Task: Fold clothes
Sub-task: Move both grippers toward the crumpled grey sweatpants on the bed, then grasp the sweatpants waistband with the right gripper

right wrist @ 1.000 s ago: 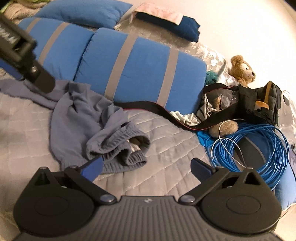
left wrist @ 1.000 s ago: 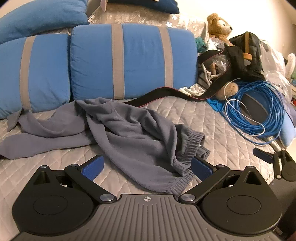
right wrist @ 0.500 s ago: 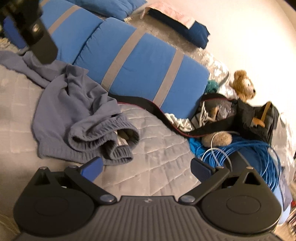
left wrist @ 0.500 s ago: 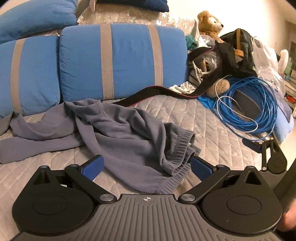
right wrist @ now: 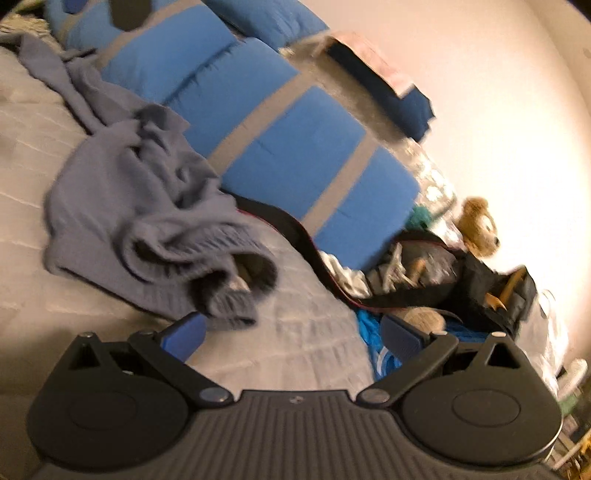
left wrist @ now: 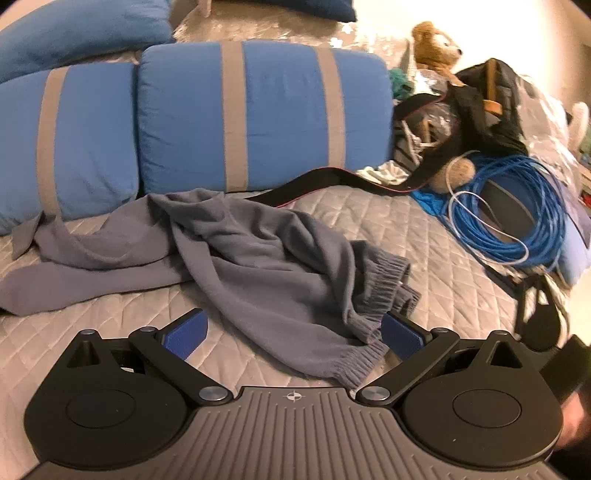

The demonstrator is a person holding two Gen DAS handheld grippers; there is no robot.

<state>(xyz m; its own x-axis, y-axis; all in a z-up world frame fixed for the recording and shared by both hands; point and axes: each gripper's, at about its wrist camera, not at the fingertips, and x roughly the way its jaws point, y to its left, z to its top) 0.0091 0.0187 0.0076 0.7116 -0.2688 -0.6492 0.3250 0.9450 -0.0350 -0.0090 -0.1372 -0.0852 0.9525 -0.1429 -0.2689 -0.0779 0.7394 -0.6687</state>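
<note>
A bed point(left wrist: 369, 229) covered with a grey quilted spread filled the room's foreground. Along its head lay blue pillows with grey stripes point(left wrist: 258, 114), and a plain blue pillow point(left wrist: 74, 33) sat behind them. A teddy bear point(left wrist: 436, 40) leaned near a black bag point(left wrist: 491, 92), just beside a coil of blue cable point(left wrist: 517, 214). Behind stood a bare pale wall point(right wrist: 498, 92), washed in warm, bright light.

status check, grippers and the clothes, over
Left gripper open, empty. Right gripper open, empty. Grey sweatpants crumpled on bed, unfolded. Black strap and blue cable close by.
</note>
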